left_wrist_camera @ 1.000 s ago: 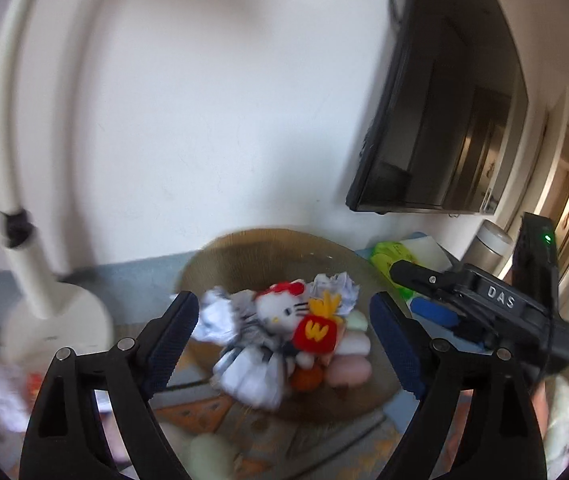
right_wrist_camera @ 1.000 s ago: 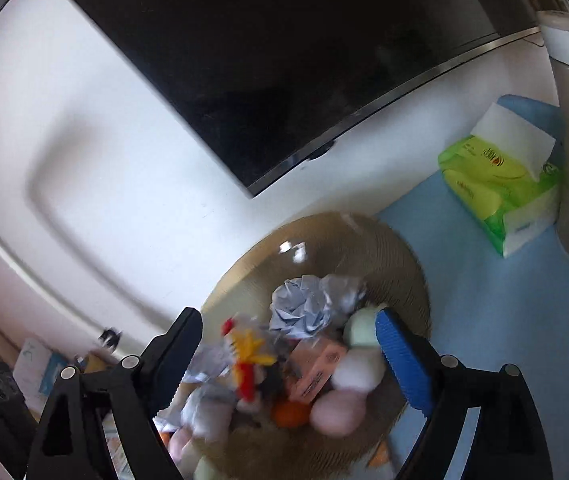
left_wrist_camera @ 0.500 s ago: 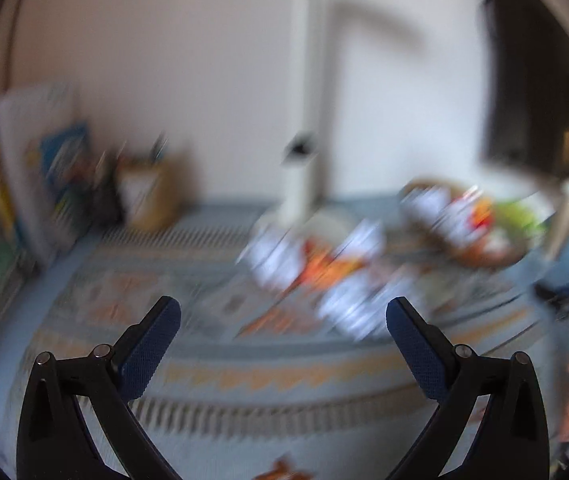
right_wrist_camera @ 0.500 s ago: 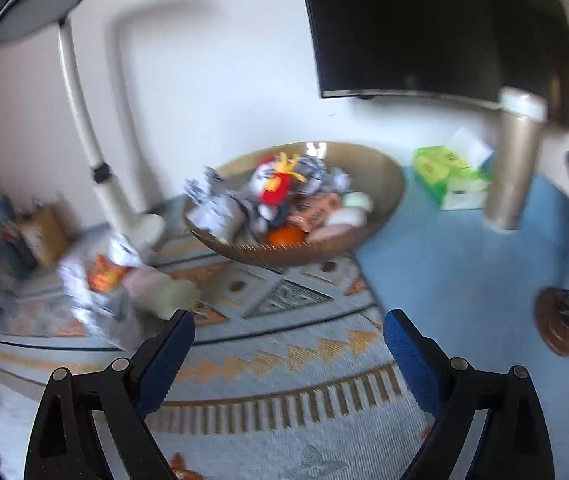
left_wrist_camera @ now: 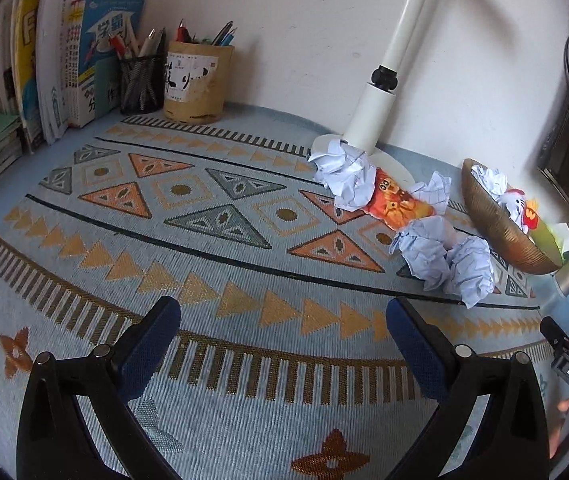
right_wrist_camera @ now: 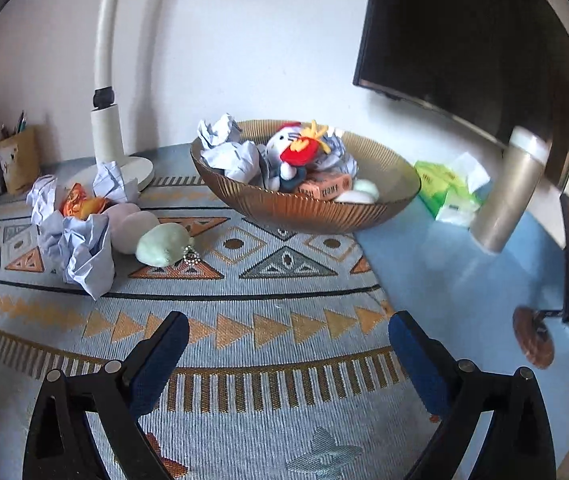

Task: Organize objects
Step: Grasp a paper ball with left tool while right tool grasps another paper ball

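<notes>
A brown ribbed bowl (right_wrist_camera: pixel 308 210) on the patterned mat holds crumpled paper, a white cat plush (right_wrist_camera: pixel 290 148), an orange box (right_wrist_camera: pixel 322 186) and pale egg shapes. It shows at the right edge of the left wrist view (left_wrist_camera: pixel 500 232). Left of it lies a pile: crumpled paper balls (right_wrist_camera: pixel 80 244), an orange snack packet (right_wrist_camera: pixel 80 204), a pale pink egg (right_wrist_camera: pixel 134 226) and a pale green egg (right_wrist_camera: pixel 162 246). The pile shows in the left wrist view (left_wrist_camera: pixel 400 204). My left gripper (left_wrist_camera: pixel 282 344) and right gripper (right_wrist_camera: pixel 284 350) are open, empty, low over the mat, well short of both.
A white lamp base (left_wrist_camera: pixel 372 120) stands behind the pile. Books (left_wrist_camera: pixel 64 52) and pen holders (left_wrist_camera: pixel 194 80) line the back left. A green tissue pack (right_wrist_camera: pixel 450 190), a metal tumbler (right_wrist_camera: pixel 510 196) and a dark monitor (right_wrist_camera: pixel 472 40) are at the right.
Both grippers have pulled back and down from right over the bowl to low over the mat. The left view swung left, so the bowl is now at its right edge.
</notes>
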### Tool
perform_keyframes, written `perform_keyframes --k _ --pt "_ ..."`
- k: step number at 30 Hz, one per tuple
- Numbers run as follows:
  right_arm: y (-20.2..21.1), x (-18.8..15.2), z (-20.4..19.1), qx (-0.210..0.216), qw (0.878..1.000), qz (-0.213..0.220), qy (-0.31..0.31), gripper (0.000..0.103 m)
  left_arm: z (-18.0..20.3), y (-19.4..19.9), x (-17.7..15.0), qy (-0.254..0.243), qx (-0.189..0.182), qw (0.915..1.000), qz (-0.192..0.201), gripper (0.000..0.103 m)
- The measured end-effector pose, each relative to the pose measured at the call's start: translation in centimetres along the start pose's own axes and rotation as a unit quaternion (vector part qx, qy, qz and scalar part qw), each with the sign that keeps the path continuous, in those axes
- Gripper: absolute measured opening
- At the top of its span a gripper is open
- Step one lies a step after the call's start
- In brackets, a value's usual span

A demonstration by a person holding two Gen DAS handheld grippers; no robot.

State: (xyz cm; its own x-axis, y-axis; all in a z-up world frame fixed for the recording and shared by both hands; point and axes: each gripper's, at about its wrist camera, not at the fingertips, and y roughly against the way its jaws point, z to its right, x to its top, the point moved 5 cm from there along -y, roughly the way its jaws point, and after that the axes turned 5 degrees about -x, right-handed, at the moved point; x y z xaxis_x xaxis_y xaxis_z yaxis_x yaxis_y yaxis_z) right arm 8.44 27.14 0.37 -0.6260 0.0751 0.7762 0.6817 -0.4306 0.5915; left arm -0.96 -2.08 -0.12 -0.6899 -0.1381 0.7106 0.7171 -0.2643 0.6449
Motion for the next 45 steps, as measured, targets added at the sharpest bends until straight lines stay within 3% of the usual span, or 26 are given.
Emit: perform_keyframes --k 5,7,9,11,12,16,21,25,28,31,32,36,39,45 --pt "0.0 0.1 -0.1 0.002 1.0 -0.004 0.003 0.101 1.3 0.0 -0.2 -0.039 0.003 0.9992 -0.001 0.102" --pt "0.4 0.3 0.3 0.002 0.999 -0.016 -0.029 0.101 1.6 -0.5 -0.2 -0.051 0.003 0.9986 -0.015 0.102" --pt "0.3 0.3 0.4 0.048 0.991 -0.057 -0.109 0.101 1.5 -1.3 0.2 -0.06 0.02 0.9968 -0.048 0.102" --pt "-0.5 0.6 -1.1 0.113 0.979 -0.097 -0.139 0.101 1.2 -1.9 1.8 -0.057 0.036 0.9953 -0.07 0.102" --pt "-1.4 1.1 -3.0 0.148 0.972 -0.13 -0.132 0.1 1.1 -1.9 2.8 -0.047 0.019 0.9968 -0.062 0.102" --pt "-2.6 3.2 -7.5 0.24 0.95 -0.157 -0.122 0.1 1.8 -4.0 7.0 -0.025 -0.057 0.9966 -0.054 0.102" --pt "-4.5 5.1 -11.5 0.275 0.945 -0.159 -0.079 0.1 2.5 -9.6 9.8 -0.013 -0.098 0.9932 -0.06 0.102" --pt "-5.5 4.7 -12.6 0.292 0.939 -0.162 -0.083 0.1 1.8 -12.2 9.9 0.024 -0.114 0.9909 -0.068 0.102" --pt "-6.2 4.2 -12.4 0.296 0.937 -0.156 -0.099 0.082 2.0 -12.5 9.3 0.025 -0.14 0.9876 -0.067 0.089" --pt "-6.0 4.4 -11.5 0.301 0.935 -0.145 -0.122 0.061 2.3 -12.9 8.9 0.028 -0.169 0.9816 -0.084 0.053" --pt "-5.8 4.6 -11.1 0.302 0.935 -0.138 -0.126 0.048 2.5 -13.0 8.8 0.025 -0.173 0.9806 -0.088 0.043" --pt "-4.4 5.1 -10.0 0.299 0.939 -0.114 -0.127 0.046 3.2 -10.9 8.9 -0.002 -0.181 0.9813 -0.065 0.04" --pt "-2.3 5.2 -8.2 0.313 0.936 -0.098 -0.127 0.047 3.9 -7.1 8.3 -0.026 -0.178 0.9822 -0.052 0.04" --pt "1.4 2.7 -4.3 0.267 0.96 -0.082 -0.019 0.047 4.5 -1.4 2.8 -0.045 -0.17 0.9817 -0.073 0.04"
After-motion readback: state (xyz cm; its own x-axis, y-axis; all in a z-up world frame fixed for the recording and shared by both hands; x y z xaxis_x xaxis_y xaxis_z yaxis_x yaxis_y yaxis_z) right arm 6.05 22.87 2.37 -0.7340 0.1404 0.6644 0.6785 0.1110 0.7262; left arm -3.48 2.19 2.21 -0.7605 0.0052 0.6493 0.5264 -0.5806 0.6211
